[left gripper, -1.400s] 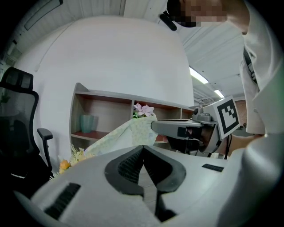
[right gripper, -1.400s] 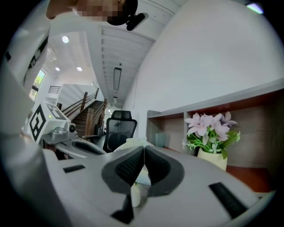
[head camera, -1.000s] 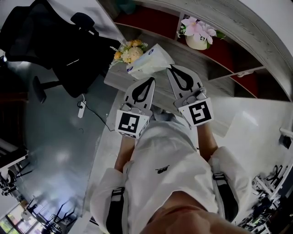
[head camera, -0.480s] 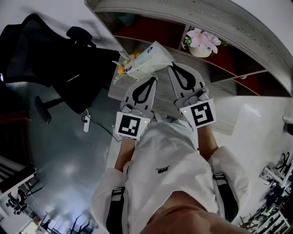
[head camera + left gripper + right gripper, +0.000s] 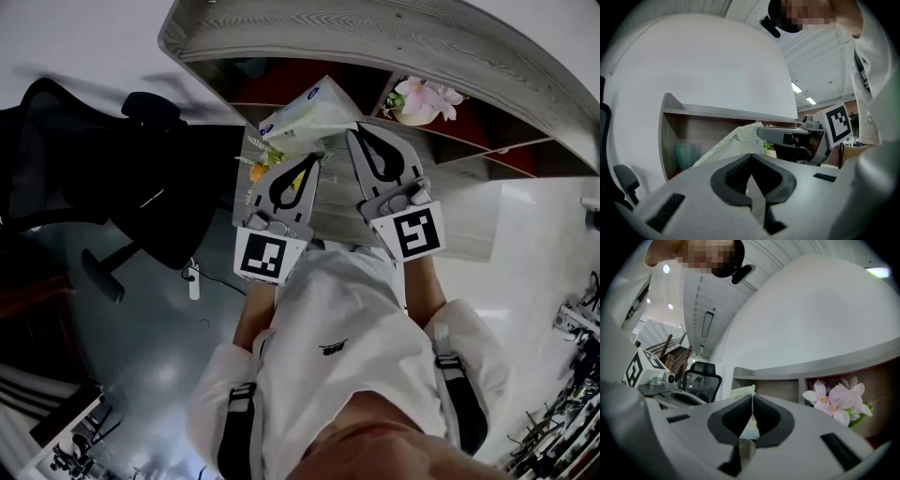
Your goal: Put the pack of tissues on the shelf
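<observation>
The pack of tissues [image 5: 302,114], white and pale green with a blue mark, hangs in the air in front of the grey wooden shelf [image 5: 394,42]. My left gripper [image 5: 312,159] is shut on its lower edge. My right gripper [image 5: 356,131] is shut on its right corner. In the left gripper view the wrapper [image 5: 733,143] rises just past the closed jaw tips, with the right gripper [image 5: 761,132] beside it. The right gripper view shows the pack [image 5: 743,391] just beyond the closed tips, in front of an open compartment [image 5: 780,389].
A white pot of pink flowers [image 5: 420,97] stands in the compartment to the right. Yellow flowers [image 5: 258,171] sit on the lower board behind the left gripper. A teal cup [image 5: 685,156] stands at the shelf's left end. A black office chair [image 5: 122,178] is on the left.
Both grippers have risen and moved toward the shelf with the pack between them. The pack now sits higher, level with the shelf's upper compartment.
</observation>
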Demonstrator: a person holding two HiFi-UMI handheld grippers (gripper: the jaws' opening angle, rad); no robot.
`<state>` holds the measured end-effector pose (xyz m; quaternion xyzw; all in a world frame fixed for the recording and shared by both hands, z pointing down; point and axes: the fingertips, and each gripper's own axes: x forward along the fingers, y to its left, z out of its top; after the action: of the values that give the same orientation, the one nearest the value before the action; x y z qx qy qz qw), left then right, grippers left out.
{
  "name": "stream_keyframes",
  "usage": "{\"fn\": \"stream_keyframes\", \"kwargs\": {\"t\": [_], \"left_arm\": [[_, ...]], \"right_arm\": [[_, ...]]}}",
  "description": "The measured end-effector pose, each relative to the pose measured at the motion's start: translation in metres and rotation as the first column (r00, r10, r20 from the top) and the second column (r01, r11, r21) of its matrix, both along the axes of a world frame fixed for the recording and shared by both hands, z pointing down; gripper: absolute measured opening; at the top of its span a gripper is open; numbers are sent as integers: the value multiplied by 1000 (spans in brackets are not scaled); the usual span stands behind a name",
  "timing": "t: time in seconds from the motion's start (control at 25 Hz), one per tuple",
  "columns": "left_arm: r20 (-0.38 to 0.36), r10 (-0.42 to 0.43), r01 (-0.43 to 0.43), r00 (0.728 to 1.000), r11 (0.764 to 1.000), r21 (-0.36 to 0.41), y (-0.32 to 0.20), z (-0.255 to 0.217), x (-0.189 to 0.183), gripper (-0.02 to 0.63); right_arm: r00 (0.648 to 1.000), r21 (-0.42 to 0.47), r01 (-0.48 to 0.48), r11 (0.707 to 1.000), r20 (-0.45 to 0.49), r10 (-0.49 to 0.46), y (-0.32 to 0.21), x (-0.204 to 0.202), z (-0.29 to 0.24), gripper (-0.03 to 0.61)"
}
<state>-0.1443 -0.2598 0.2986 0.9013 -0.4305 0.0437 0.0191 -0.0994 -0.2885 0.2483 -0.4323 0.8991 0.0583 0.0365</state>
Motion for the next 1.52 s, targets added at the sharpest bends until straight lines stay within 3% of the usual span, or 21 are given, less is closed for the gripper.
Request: {"fn": "stream_keyframes", "kwargs": {"t": [0.84,1.52], "left_arm": [[-3,174,-174,985,985,-15,-64,6,-20,28],[-20,204,-205,979,977,-63,-99,30,-32,28]], "right_arm": [[971,-12,-239,971,2,239,-58,-4,13,31],[926,-109,-377,920,-69,372,-94,-3,64,31]]}}
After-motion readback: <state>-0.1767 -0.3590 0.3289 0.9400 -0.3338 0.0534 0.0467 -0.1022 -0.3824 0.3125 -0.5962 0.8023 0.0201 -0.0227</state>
